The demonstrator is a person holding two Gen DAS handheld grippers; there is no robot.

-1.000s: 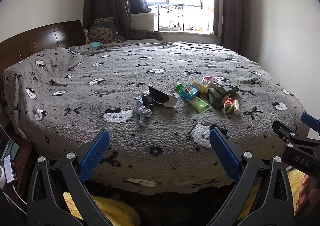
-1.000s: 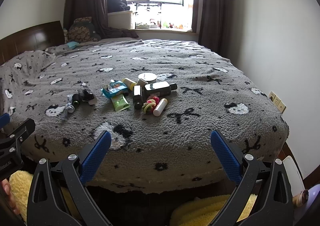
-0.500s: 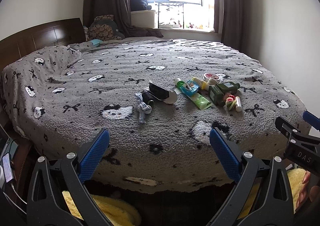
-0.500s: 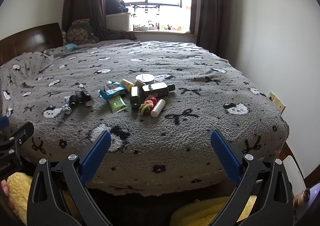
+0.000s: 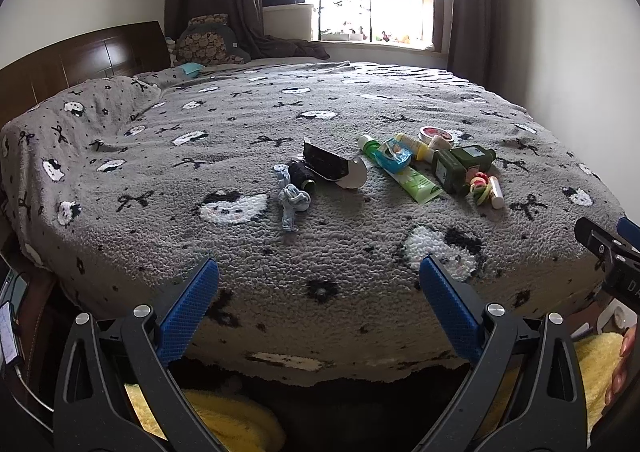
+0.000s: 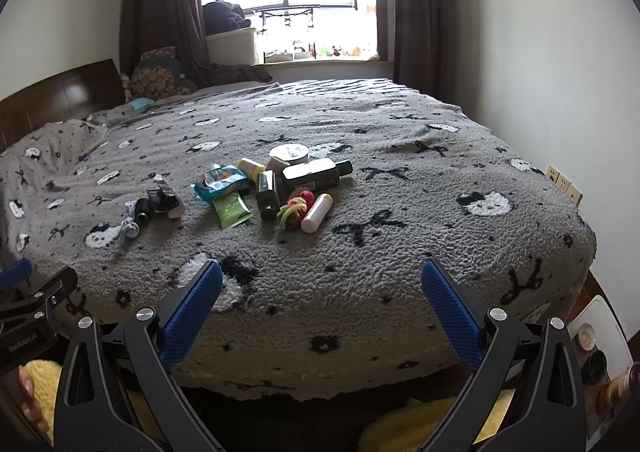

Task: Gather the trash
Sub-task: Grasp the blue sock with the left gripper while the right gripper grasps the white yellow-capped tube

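Across the middle of the grey patterned bedspread (image 5: 224,236) a cluster of clutter lies in a loose row. The green tube (image 5: 416,183) lies with its long axis running from the window side down toward the foot of the bed, flat crimped end nearest the foot, with a crumpled blue wrapper (image 5: 394,155) on its far end. A dark green bottle (image 5: 464,163) lies on its side just beside it, cap pointing toward the right-hand wall, and a white stick (image 5: 496,191) and coloured hair ties (image 5: 480,187) lie close by. Farther left sit a torn black packet (image 5: 328,167) and a blue scrunchie (image 5: 294,199). The left gripper (image 5: 318,284) and right gripper (image 6: 322,284) hover spread wide at the foot of the bed, grasping nothing, well apart from the clutter.
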